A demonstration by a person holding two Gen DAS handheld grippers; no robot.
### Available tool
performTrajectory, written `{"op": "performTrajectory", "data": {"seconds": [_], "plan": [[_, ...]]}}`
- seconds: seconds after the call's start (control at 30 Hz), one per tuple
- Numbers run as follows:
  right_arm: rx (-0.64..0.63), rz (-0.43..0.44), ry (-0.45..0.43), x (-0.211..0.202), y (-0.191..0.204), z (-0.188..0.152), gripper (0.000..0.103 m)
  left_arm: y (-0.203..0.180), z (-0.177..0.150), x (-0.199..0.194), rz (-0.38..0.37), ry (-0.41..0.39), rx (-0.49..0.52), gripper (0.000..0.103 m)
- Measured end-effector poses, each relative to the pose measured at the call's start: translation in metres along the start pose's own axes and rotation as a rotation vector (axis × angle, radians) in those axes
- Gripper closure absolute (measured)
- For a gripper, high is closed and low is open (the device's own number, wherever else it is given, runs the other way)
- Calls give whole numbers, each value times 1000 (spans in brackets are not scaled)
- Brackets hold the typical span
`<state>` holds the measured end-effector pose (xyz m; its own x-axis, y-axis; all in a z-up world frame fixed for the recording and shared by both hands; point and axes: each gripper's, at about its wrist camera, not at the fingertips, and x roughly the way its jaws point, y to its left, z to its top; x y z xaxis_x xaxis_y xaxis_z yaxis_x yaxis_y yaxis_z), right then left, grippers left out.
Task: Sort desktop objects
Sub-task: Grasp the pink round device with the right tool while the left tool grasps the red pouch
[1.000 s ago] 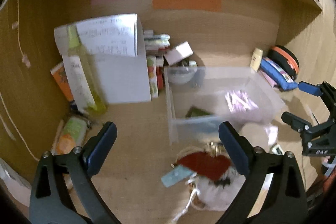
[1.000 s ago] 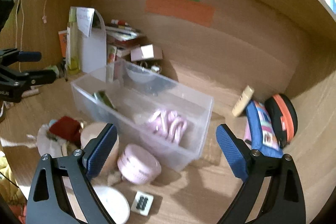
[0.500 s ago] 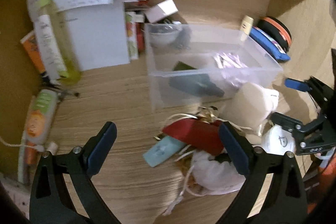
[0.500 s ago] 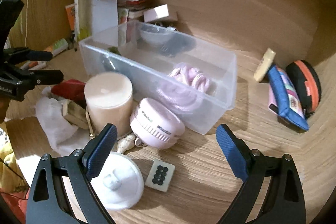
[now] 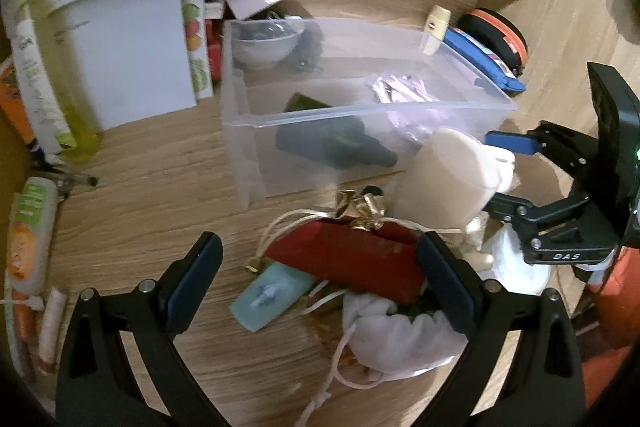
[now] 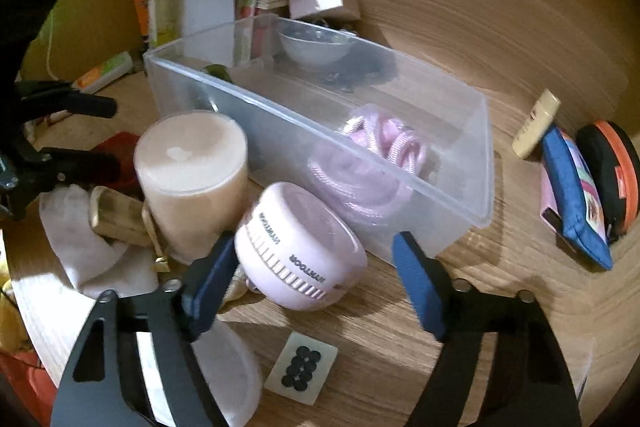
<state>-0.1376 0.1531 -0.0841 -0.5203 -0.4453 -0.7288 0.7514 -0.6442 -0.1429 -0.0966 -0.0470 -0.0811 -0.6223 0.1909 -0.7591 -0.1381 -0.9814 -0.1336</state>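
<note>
A clear plastic bin (image 5: pixel 256 155) (image 6: pixel 476 163) stands mid-desk holding a white bowl (image 5: pixel 266 45), a dark green bottle (image 5: pixel 332 139) and pink cords (image 6: pixel 376 155). My left gripper (image 5: pixel 320 279) is open, its fingers either side of a red box (image 5: pixel 348 263) beside a teal tag (image 5: pixel 272 297) and a white pouch (image 5: pixel 400 343). My right gripper (image 6: pixel 314 283) is open around a pink round case (image 6: pixel 300 247), next to a beige cylinder (image 6: pixel 192 179). The right gripper also shows at the right of the left wrist view (image 5: pixel 516 171).
A white folder (image 5: pixel 132 39), a yellow-green bottle (image 5: pixel 44 75) and books stand at the back left. A blue pouch (image 6: pixel 576 195) and an orange-black case (image 6: pixel 616 175) lie to the right. A white lid (image 6: pixel 228 375) and a card of black dots (image 6: pixel 302 367) lie near the front.
Both grippers have moved forward and down. The left now straddles the red box; the right now straddles the pink case. Both stay open.
</note>
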Motion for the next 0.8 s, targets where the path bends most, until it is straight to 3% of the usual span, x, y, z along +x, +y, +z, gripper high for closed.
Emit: {"op": "performTrajectory", "data": {"seconds": [0.23,0.6,0.8], "plan": [[-7,26,-31,-11,0,-2,61,-4,2,5,-64,29,18,4],[100,94,-32,-21,-27,-10,65,-14,4,25,-124,99,31,5],[143,99,-21,-25,-39,-20,64,-12,5,30,-183,111,-1,30]]}}
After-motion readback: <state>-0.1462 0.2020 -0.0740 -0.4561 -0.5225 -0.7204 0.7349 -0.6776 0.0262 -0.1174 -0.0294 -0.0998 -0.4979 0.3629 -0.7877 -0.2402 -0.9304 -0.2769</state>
